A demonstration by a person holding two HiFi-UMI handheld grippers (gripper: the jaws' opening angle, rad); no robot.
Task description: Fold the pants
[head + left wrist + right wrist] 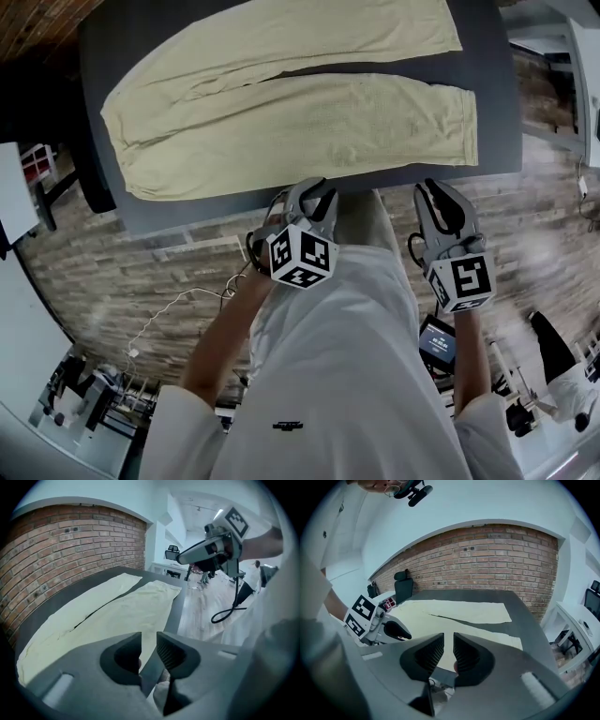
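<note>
Pale yellow pants (281,122) lie flat on the dark grey table (487,56), waist at the left and both legs stretched to the right with a narrow gap between them. My left gripper (314,190) hovers at the table's near edge, just short of the nearer leg, its jaws open and empty. My right gripper (437,195) hangs further right, off the same edge, its jaws a narrow gap apart and empty. The left gripper view looks over its jaws (148,641) along the pants (117,616). The right gripper view shows its jaws (448,641) before the pants (454,613).
A black office chair (403,585) stands at the table's waist end by the brick wall (487,559). A white cable (178,305) trails over the plank floor. White desks (586,75) stand beyond the leg end. My white clothing fills the lower head view.
</note>
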